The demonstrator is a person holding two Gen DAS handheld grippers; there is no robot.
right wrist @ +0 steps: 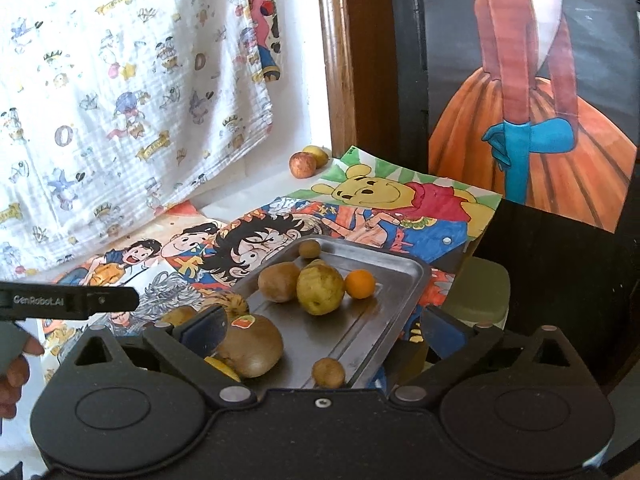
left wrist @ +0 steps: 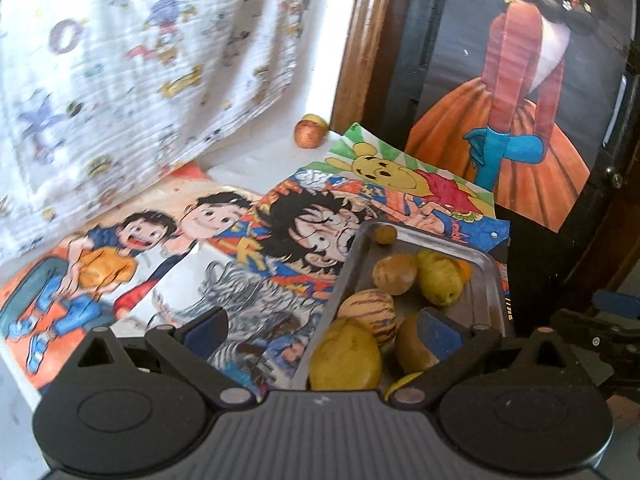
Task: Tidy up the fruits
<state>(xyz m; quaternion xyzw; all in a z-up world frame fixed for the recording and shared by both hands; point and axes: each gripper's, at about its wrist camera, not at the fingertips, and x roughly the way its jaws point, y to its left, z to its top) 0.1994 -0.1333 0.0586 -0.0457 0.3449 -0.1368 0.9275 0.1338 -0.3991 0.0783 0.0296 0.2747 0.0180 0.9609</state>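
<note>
Right-wrist view showed a metal tray point(right wrist: 404, 280) lying on cartoon drawings point(right wrist: 400, 200) spread over a white table, its far right corner close to the papers' right edge, beyond which the surface dropped away to a dark cabinet bearing a poster of an orange skirt point(right wrist: 532, 120). Bare tray floor lay to the right of the fruit, while a hanging printed cloth point(right wrist: 120, 80) closed off the left side. On the tray sat a stickered kiwi point(right wrist: 252, 344), a second kiwi point(right wrist: 279, 282), a yellow-green pear point(right wrist: 320, 290), a small orange point(right wrist: 360, 284), and two small brown fruits, one at the far rim point(right wrist: 309, 249) and one at the near rim point(right wrist: 328, 373). A reddish apple point(right wrist: 303, 165) stood apart on the table by the wooden frame point(right wrist: 340, 80), another fruit just behind it. The right gripper point(right wrist: 320, 330) had its jaws spread wide and gripped nothing, though the left pad overlapped the stickered kiwi; contact could not be judged. In the left-wrist view the left gripper point(left wrist: 324, 330) was likewise wide open and empty above the tray's near end, where a striped melon point(left wrist: 372, 310) and a yellow fruit point(left wrist: 346, 356) lay.
</note>
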